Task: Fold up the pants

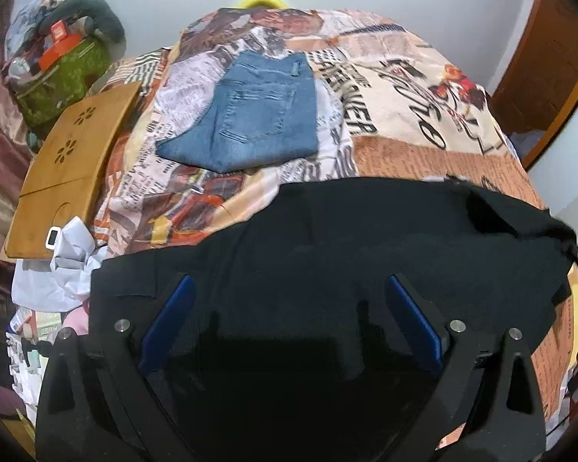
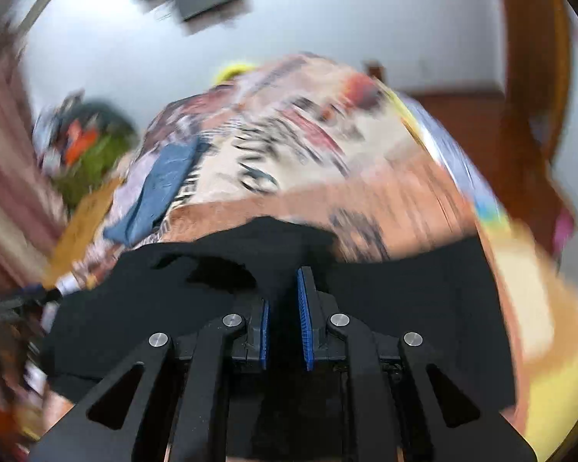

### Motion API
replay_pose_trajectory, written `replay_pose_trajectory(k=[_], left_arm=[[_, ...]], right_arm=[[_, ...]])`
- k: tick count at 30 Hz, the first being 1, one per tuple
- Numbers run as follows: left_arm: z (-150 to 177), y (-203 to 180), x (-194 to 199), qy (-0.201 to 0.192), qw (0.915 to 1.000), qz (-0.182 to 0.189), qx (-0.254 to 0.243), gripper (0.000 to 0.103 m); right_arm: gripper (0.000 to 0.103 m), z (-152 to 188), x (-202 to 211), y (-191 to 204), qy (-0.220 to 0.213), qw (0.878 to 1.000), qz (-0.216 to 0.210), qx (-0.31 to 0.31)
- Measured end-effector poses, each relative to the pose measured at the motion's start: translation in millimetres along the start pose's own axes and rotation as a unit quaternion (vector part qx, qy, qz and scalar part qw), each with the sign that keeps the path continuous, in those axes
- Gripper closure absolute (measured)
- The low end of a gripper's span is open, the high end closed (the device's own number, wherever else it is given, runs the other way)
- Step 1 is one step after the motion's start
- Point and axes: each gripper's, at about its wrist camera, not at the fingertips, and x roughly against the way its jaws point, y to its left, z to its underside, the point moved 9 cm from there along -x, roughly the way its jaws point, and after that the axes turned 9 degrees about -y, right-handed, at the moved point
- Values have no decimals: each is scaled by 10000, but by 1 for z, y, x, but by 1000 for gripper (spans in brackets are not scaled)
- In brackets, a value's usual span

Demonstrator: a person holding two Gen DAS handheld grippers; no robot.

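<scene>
Black pants (image 1: 366, 231) lie spread across the near part of a printed bedspread (image 1: 404, 115). My left gripper (image 1: 289, 281) hovers over them, open, its blue pads (image 1: 173, 315) wide apart with only flat cloth beneath. The right wrist view is blurred. There my right gripper (image 2: 285, 292) is shut on a raised fold of the black pants (image 2: 404, 288); the cloth bunches up between the nearly closed blue pads (image 2: 304, 315). A pair of folded blue jeans (image 1: 250, 119) rests farther back on the bed, and the jeans (image 2: 162, 184) also show at the left in the right wrist view.
A wooden lap tray (image 1: 73, 161) lies on the bed's left edge, with a crumpled white bag (image 1: 65, 265) below it. A heap of bags and clothes (image 1: 65, 77) sits at the far left by a curtain. A wooden door (image 1: 547, 65) stands at the right.
</scene>
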Motion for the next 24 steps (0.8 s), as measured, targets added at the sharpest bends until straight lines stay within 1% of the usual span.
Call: replay_pose_trajectory(k=[2, 3, 5, 6, 8, 10, 12, 13, 14, 15, 18, 20, 22, 24], left_arm=[[5, -6, -3, 68, 9999, 20, -74, 3], [7, -9, -5, 104, 9999, 28, -115, 3], [12, -16, -10, 170, 9997, 56, -182, 3], [14, -19, -12, 198, 9996, 77, -191, 3], [19, -24, -17, 270, 9994, 129, -173, 3], [26, -27, -25, 396, 9990, 166, -153, 3], [31, -30, -31, 461, 9987, 175, -137, 3], [33, -30, -33, 471, 9986, 193, -117, 3], [34, -31, -33, 463, 9986, 223, -78, 3], [35, -30, -34, 461, 9986, 247, -41, 3], [38, -28, -35, 516, 9979, 376, 148, 2], [41, -25, -37, 556, 9967, 489, 332, 1], [42, -24, -38, 572, 9958, 563, 447, 0], [44, -24, -38, 580, 9950, 617, 531, 0]], right_arm=[[91, 20, 3, -16, 269, 9994, 27, -215], [91, 31, 3, -19, 445, 9989, 68, -155], [90, 39, 6, -16, 561, 9981, 173, 185], [90, 39, 9, -11, 590, 9969, 247, 459], [90, 34, 14, -2, 588, 9948, 310, 776], [82, 23, 21, 5, 427, 9935, 270, 1021], [57, 10, 26, 17, 211, 9919, 167, 1243], [55, 6, 28, 23, 119, 9905, 100, 1366], [54, 3, 27, 32, 70, 9883, 18, 1523], [54, 2, 23, 42, 111, 9850, -68, 1719], [54, 12, 2, 60, 347, 9751, -154, 2187], [54, 25, -16, 64, 641, 9677, -98, 2437], [54, 43, -37, 64, 971, 9561, 55, 2763], [54, 50, -44, 62, 1015, 9500, 127, 2950]])
